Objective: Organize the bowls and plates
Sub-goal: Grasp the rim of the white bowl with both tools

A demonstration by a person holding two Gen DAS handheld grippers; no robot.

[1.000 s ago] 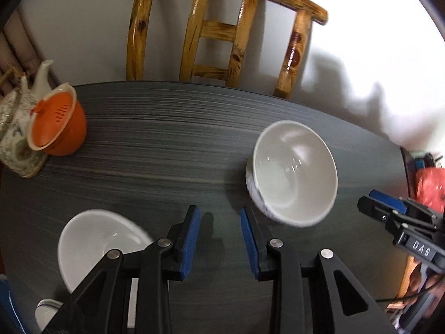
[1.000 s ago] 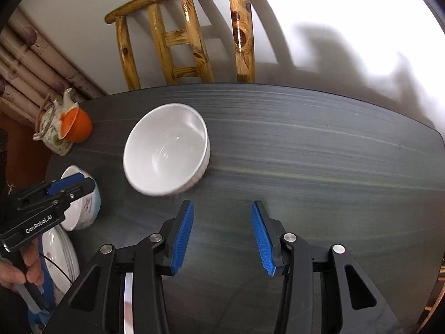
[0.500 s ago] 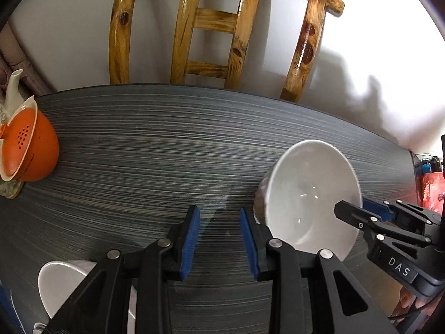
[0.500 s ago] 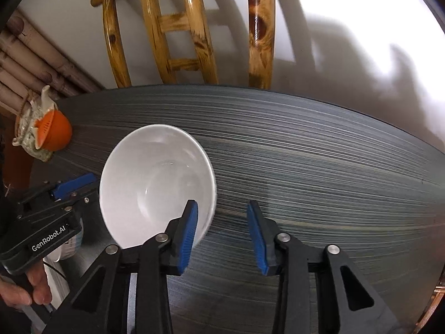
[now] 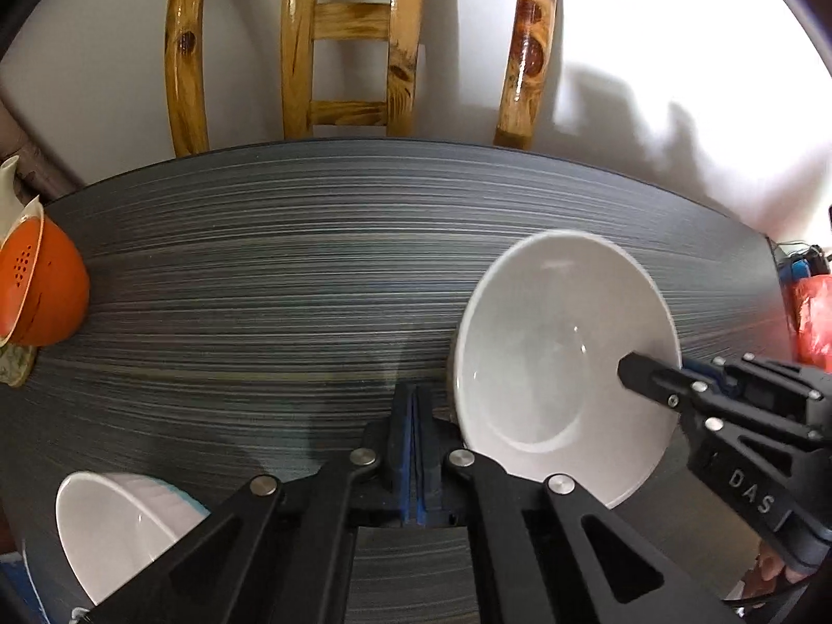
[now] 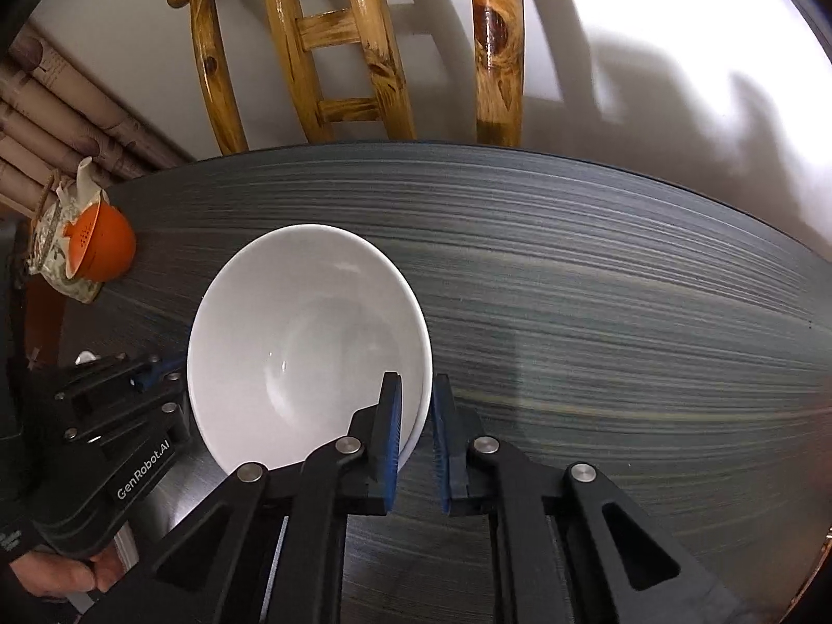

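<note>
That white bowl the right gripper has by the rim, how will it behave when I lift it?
The white bowl looks glazed and glossy, so it may slip between the right gripper's pads. Held at one edge only, it will likely tilt away. It seems to be rigid ceramic, so probably chips if dropped on the table.

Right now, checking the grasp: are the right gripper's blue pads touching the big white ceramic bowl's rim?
Touching. The right wrist view shows the right gripper pads closed on the white bowl's near rim.

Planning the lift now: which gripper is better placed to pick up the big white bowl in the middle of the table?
Right. The right gripper straddles the white bowl rim, one pad inside, one outside, closed on it. The left gripper is shut on nothing, beside the bowl's outer wall.
</note>
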